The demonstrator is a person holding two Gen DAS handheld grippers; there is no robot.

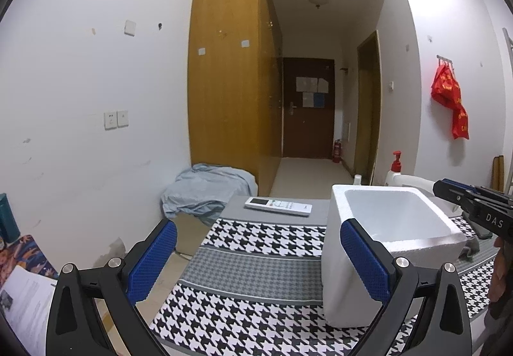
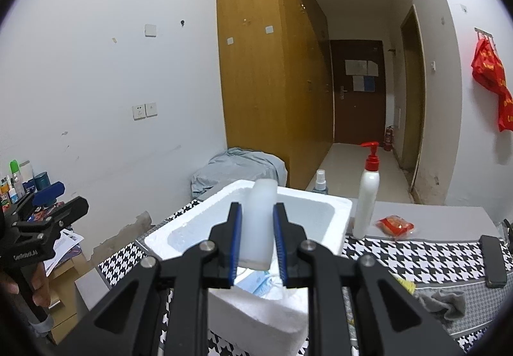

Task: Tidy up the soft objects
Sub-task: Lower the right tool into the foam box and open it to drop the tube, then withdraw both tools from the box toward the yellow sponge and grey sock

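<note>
Left gripper (image 1: 258, 263): jaws apart, empty, beside foam box (image 1: 340, 260). Right gripper (image 2: 257, 239): clamped on white soft block (image 2: 259, 224), held over the box opening, w/ blue-white packet (image 2: 261, 284) already inside. Risk: block stands tall betw. pads; early release may tip it onto the rim, then onto houndstooth cloth (image 2: 416, 255).

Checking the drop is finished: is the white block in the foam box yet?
Not yet: right gripper holds white block above foam box.
</note>
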